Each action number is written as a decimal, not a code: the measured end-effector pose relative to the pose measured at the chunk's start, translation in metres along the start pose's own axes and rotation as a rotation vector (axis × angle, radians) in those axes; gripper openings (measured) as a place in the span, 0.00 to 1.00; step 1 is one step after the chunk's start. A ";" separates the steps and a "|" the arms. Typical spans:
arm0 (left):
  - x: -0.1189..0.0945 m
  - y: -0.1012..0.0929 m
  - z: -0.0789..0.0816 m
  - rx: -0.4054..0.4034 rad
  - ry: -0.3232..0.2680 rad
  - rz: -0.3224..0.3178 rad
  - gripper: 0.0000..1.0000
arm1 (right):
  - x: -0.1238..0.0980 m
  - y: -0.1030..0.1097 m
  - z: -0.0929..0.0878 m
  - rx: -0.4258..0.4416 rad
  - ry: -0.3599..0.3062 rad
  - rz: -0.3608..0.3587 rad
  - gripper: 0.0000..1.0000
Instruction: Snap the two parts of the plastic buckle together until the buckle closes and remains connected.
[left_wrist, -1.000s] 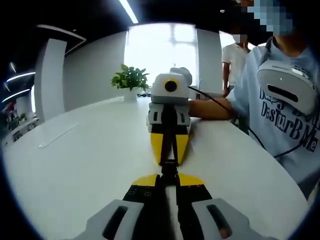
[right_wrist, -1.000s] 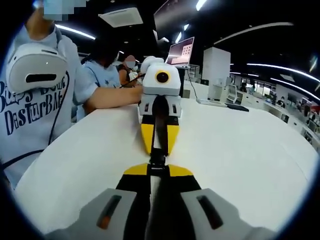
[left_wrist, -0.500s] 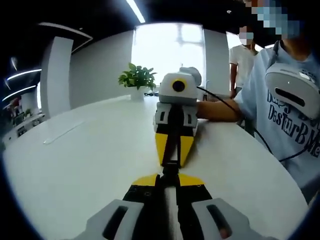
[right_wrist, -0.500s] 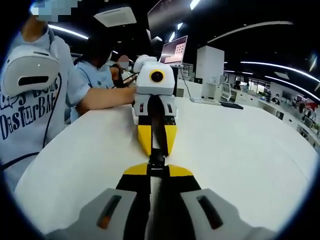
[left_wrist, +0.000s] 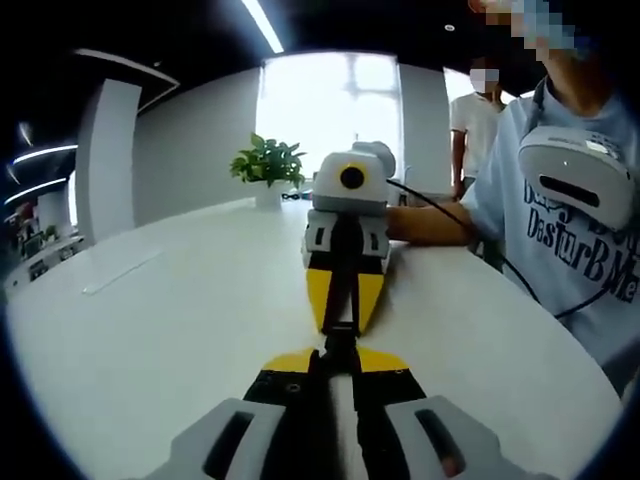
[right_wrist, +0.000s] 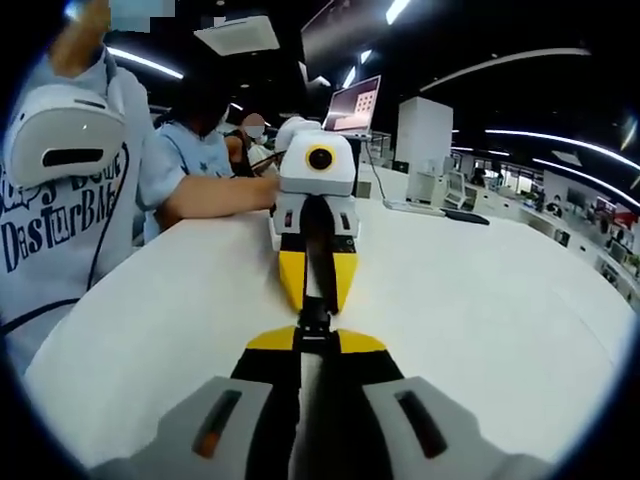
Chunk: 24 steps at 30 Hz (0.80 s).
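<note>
The two tongs face each other tip to tip above the white worktop (left_wrist: 150, 320), with the black plastic buckle (left_wrist: 339, 338) stretched between them.

In the left gripper view, the left tongs (left_wrist: 336, 362) rise from the near edge with their yellow-tipped jaws drawn close together on the near end of the buckle. The right tongs (left_wrist: 342, 318) come in from the far side, jaws narrowed to a point on the other end, a black strap running back between them.

The right gripper view gives the mirror of this. The right tongs (right_wrist: 316, 345) are closed on the buckle (right_wrist: 314, 318), and the left tongs (right_wrist: 315, 300) meet them from the far side.

Both tongs are thus nearly closed, each pinching one half of the buckle. The buckle hangs at the meeting point, in the middle of the worktop and, as far as can be told, above it, not resting on it.

As for progress, the two halves look pushed end to end and lined up in a straight run. The joint itself is small and dark, so it cannot be told whether the catch has clicked home. The mating looks either just made or about to be made. What seems left is a last firm push if it has not latched, then a check that the halves stay joined.

A potted plant (left_wrist: 266, 165) stands at the far left of the worktop, and a person (left_wrist: 575, 200) in a pale printed shirt sits at the right.
</note>
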<state>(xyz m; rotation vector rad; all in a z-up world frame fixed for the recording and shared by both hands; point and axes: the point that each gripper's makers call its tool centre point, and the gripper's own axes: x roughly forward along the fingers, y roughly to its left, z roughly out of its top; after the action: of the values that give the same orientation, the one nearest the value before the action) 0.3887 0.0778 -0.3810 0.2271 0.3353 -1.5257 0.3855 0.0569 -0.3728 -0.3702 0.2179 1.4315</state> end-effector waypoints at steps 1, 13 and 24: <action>0.000 -0.001 0.000 0.002 -0.002 -0.007 0.12 | 0.000 0.001 0.000 -0.002 -0.001 0.002 0.11; 0.001 -0.010 0.000 0.013 -0.015 -0.046 0.21 | 0.004 0.006 0.003 -0.009 -0.008 0.025 0.11; -0.002 -0.011 -0.002 0.014 -0.014 -0.067 0.24 | 0.002 0.004 -0.001 -0.001 -0.009 0.040 0.11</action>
<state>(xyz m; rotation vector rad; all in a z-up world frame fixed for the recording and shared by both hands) 0.3781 0.0802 -0.3816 0.2178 0.3235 -1.5959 0.3821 0.0589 -0.3753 -0.3618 0.2181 1.4727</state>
